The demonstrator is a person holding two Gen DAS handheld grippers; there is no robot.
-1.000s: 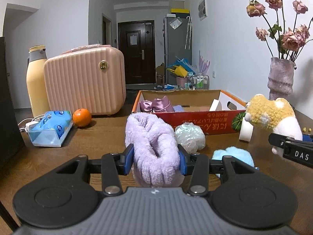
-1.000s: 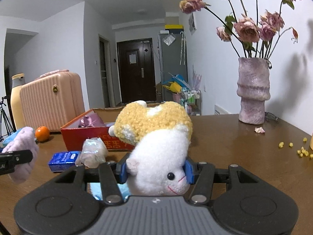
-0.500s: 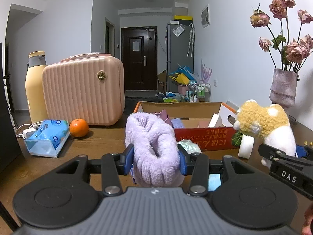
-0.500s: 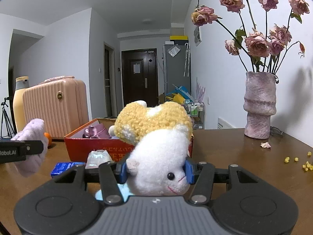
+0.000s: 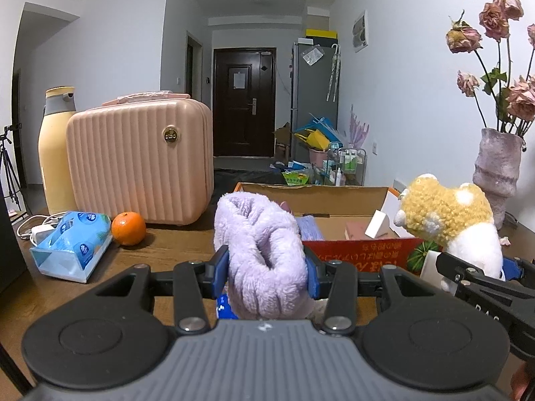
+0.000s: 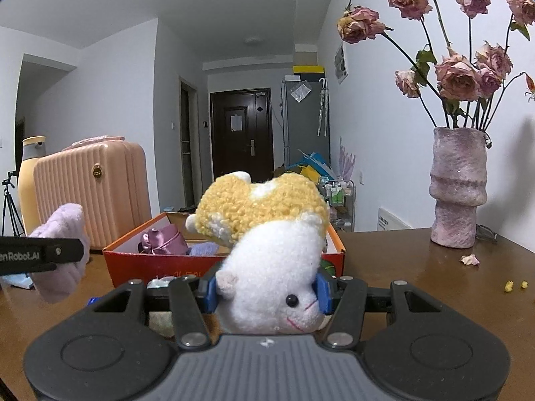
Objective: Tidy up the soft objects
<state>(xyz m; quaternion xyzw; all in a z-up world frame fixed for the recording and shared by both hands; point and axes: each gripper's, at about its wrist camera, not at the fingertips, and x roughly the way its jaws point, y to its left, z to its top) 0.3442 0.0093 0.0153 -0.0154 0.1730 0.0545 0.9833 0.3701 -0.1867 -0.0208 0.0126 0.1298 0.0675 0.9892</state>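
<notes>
My left gripper (image 5: 265, 272) is shut on a fluffy lilac towel roll (image 5: 259, 250), held above the table in front of the red cardboard box (image 5: 361, 254). It also shows in the right wrist view (image 6: 62, 254). My right gripper (image 6: 265, 292) is shut on a yellow and white plush toy (image 6: 271, 244), held upside down just before the box (image 6: 167, 267). The toy also shows at the right of the left wrist view (image 5: 451, 224). The box holds a purple satin pouch (image 6: 162, 240) and other soft items.
A pink ribbed case (image 5: 140, 163), a yellow bottle (image 5: 55, 147), an orange (image 5: 128, 228) and a blue tissue pack (image 5: 72, 245) stand at the left on the wooden table (image 6: 418, 274). A vase of dried roses (image 6: 458, 187) stands at the right.
Both grippers have risen with their loads and moved toward the box. The small items on the table have dropped out of sight below them.
</notes>
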